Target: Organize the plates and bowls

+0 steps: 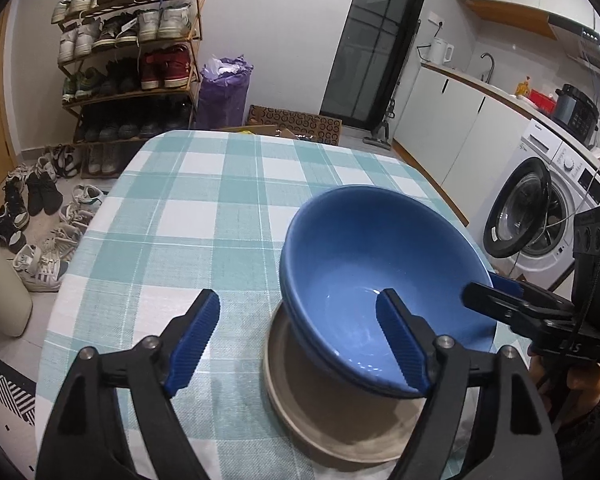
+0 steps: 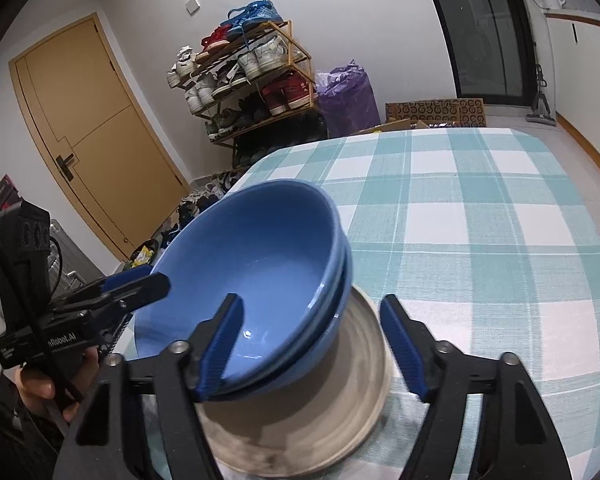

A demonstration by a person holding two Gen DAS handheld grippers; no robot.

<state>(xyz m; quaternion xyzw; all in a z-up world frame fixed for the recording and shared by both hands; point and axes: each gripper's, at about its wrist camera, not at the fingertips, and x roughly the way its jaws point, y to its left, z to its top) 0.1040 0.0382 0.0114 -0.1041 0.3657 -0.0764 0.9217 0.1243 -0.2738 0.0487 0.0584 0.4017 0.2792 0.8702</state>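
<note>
Blue bowls [image 1: 364, 280], 2 nested, sit tilted on a grey plate [image 1: 340, 412] near the bench [image 1: 204, 208] edge, leaning toward the right gripper [image 2: 312, 344]. Both grippers have their jaws spread, each straddling the bowl rim without pinching it, the left gripper [image 1: 300, 340] on the opposite side. Pulling away carelessly could catch the rim with an inner finger and slide the stack off the plate, or off the bench.

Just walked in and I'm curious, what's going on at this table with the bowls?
A person holds a gripper in each hand, tidying dishes on the checked tablecloth. Two nested blue bowls sit tilted on a pale plate. The left gripper and right gripper both straddle the bowls' rim with jaws open, gripping nothing.
</note>
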